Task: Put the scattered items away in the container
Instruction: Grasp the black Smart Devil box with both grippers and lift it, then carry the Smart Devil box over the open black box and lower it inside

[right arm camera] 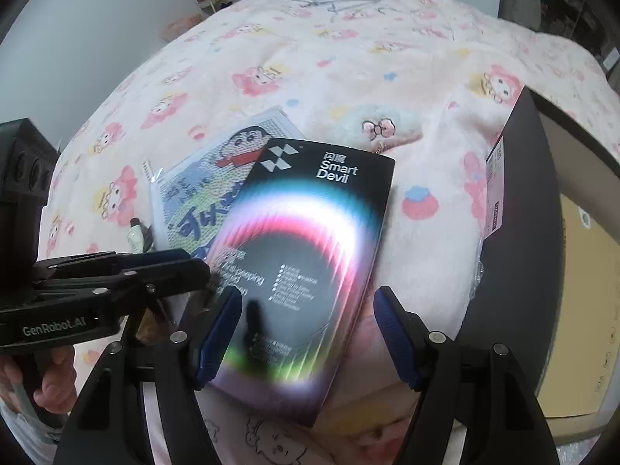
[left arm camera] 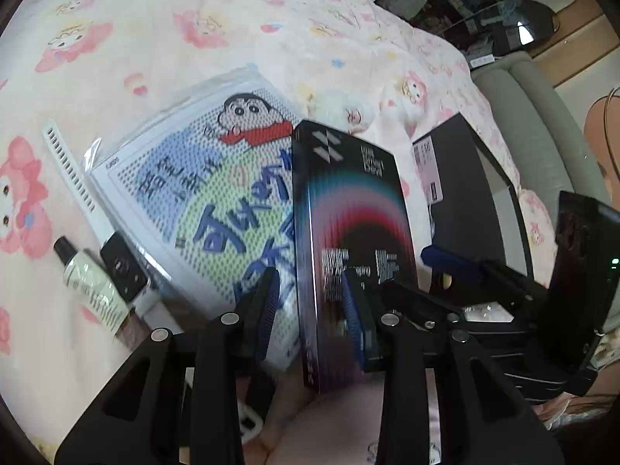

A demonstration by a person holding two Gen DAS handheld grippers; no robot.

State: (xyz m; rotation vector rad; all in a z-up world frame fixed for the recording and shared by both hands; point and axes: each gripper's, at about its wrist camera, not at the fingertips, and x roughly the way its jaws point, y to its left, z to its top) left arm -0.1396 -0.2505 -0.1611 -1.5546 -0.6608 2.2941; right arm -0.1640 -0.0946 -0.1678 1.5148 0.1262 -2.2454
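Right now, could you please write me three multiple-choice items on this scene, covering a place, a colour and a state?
1. Where does the board lie?
A. On the blanket
B. In the container
C. On a chair

2. What colour are the pads?
A. Red
B. Blue
C. Green

3. The right gripper is:
A. Open
B. Shut on a bottle
C. Shut on a comb

Answers:
1. A: the board lies flat on the blanket, behind the box.
2. B: the pads are blue.
3. A: the right gripper has its fingers wide apart.
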